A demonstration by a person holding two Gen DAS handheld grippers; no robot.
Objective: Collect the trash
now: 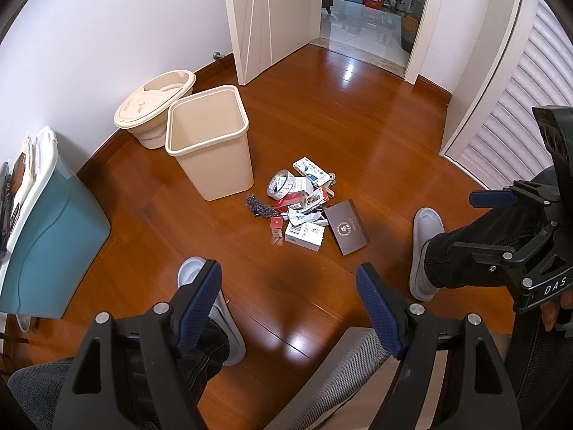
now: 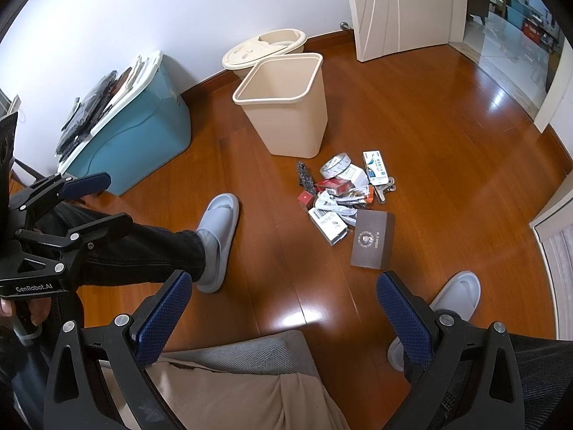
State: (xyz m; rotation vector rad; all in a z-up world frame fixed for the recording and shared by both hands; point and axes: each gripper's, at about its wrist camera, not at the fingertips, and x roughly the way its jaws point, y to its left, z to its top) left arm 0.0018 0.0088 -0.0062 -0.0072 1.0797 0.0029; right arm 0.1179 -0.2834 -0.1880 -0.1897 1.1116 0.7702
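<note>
1. Nearest: left gripper (image 1: 288, 308) and right gripper (image 2: 283, 317), both with fingers spread wide, gripping nothing, held high above the floor over the knees. Risk of the two tools knocking together on the way down, being close side by side.
2. Slippered feet (image 2: 216, 240) planted either side of the reach path; risk of scattering trash with a careless shuffle.
3. Next out: trash pile (image 1: 304, 204) on the wooden floor (image 1: 376, 136), well apart from both grippers. Dark flat box (image 1: 346, 227) at the near edge, lying flat; likely hard to pinch, prone to sliding on the glossy boards.
4. Within the pile: tape roll (image 1: 281, 183), white cartons, crumpled wrappers overlapping; risk of grabbing two at once and dropping one midway.
5. Farthest: beige bin (image 1: 209, 143), upright, open, seemingly empty, just beside the pile. Light plastic, so probably easy to tip with a bump at the rim.
</note>
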